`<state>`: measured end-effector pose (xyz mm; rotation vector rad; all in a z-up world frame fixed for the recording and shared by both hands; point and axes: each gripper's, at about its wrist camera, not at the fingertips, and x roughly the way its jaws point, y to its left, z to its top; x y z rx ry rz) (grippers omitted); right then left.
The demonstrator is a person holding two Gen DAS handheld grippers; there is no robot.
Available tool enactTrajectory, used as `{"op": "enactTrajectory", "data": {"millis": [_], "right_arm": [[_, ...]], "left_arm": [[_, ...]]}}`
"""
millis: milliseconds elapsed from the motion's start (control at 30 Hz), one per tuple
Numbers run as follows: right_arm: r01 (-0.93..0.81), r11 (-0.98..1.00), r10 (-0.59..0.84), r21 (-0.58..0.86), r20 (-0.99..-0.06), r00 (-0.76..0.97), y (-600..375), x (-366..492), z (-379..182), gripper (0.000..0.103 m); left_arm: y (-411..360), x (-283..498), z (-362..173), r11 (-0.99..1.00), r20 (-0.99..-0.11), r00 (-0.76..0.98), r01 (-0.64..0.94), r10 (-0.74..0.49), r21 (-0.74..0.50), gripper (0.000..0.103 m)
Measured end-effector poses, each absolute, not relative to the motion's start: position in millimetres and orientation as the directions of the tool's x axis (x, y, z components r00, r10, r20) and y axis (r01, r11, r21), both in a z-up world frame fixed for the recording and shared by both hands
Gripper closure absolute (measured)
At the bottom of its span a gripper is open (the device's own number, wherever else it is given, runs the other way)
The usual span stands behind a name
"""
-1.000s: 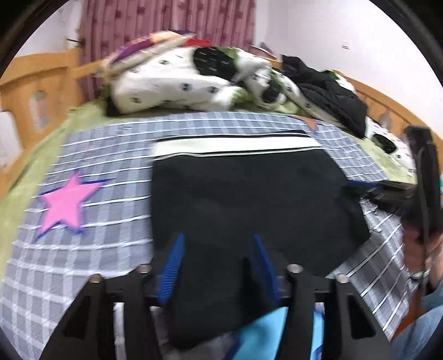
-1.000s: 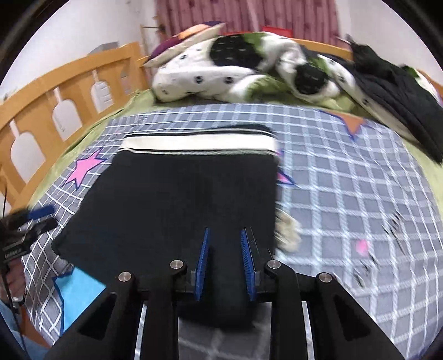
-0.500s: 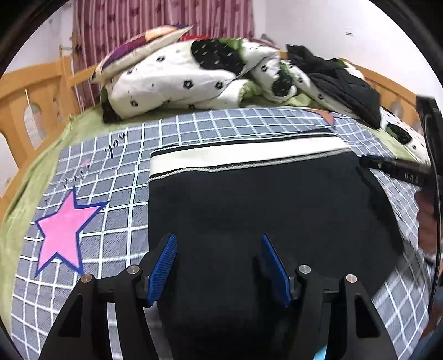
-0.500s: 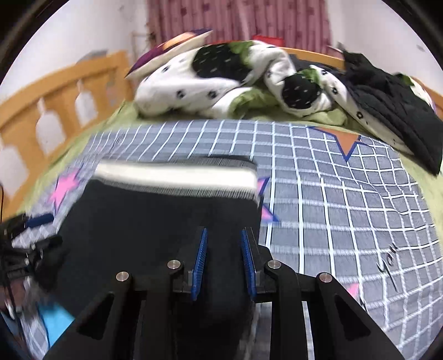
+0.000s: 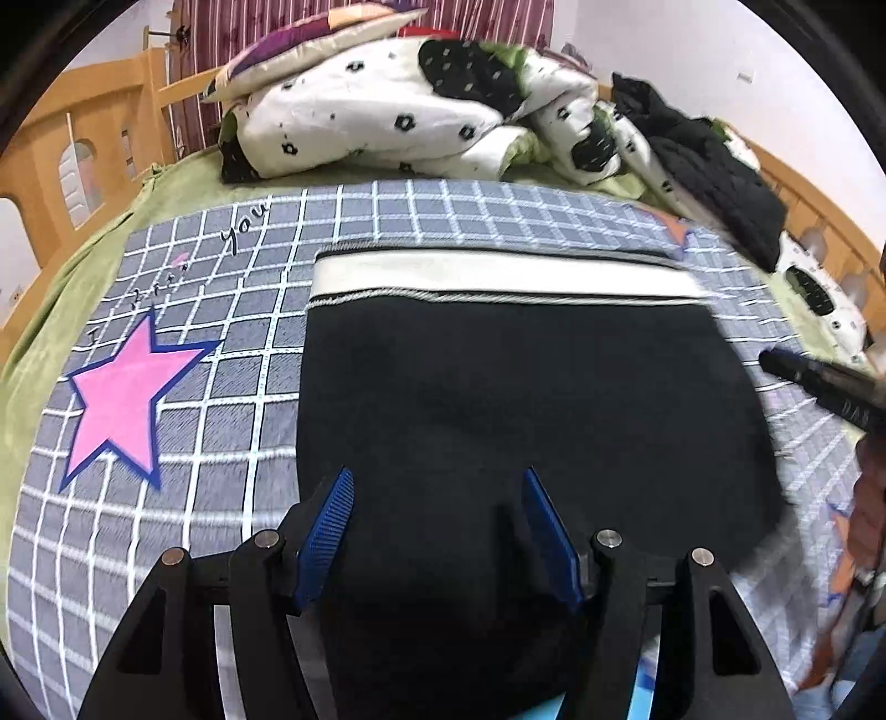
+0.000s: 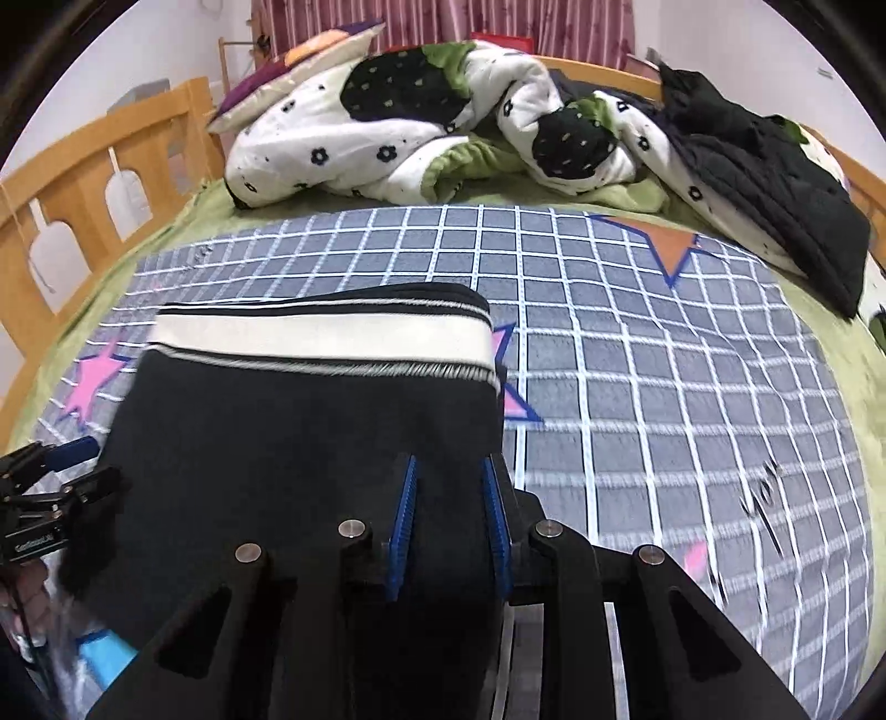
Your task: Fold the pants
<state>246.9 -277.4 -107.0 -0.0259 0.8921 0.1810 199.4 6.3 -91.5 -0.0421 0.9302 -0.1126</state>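
Note:
Black pants (image 5: pixel 526 387) with a white waistband (image 5: pixel 498 277) lie folded on a grey checked blanket (image 5: pixel 232 387) on a bed. My left gripper (image 5: pixel 437 526) grips the near left part of the pants, with black cloth bunched between its blue pads. My right gripper (image 6: pixel 448 526) is shut on the near right edge of the pants (image 6: pixel 310 432), close to their right side. The waistband (image 6: pixel 321 338) lies at the far end. Each gripper shows at the edge of the other's view: the right gripper (image 5: pixel 819 382) and the left gripper (image 6: pixel 50 487).
A crumpled white flowered quilt (image 5: pixel 387 111) and a pillow (image 5: pixel 310 50) are heaped at the head of the bed. A black jacket (image 6: pixel 775 183) lies at the far right. Wooden rails (image 6: pixel 83 183) run along the bed's sides. A person's hand (image 5: pixel 869 498) is at the right.
Both grippers have moved forward over the bed with the near edge of the pants in them, and the waistband now looks closer. Both grips are unchanged.

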Motion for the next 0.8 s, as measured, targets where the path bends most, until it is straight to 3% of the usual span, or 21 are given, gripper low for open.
{"op": "enactTrajectory", "data": {"millis": [200,333,500,600,733,800], "right_arm": [[-0.122,0.990,0.133,0.073,-0.776,0.616,-280,177,-67,0.079],[-0.098,0.995,0.088,0.033,-0.766,0.637,-278,126,-37,0.074],[-0.100,0.994,0.090,0.032,-0.751,0.654,-271,72,-11,0.071],[-0.106,0.994,0.089,0.023,-0.735,0.672,-264,45,-6,0.059],[-0.119,0.990,0.138,0.076,-0.691,0.710,-258,14,-6,0.020],[-0.129,0.988,0.149,0.080,-0.683,0.715,-256,8,-9,0.013]], "left_arm": [[-11,139,-30,0.987,-0.772,0.615,0.091,-0.160,-0.132,0.042],[-22,86,5,0.994,-0.743,0.660,0.062,-0.110,-0.092,0.042],[-17,35,11,0.993,-0.720,0.685,0.029,-0.106,-0.118,0.042],[-13,13,6,0.993,-0.734,0.674,0.003,-0.087,-0.115,0.042],[1,-5,21,0.988,-0.685,0.725,-0.040,-0.074,-0.150,0.035],[0,-9,18,0.988,-0.693,0.716,-0.036,-0.078,-0.149,0.035]]}}
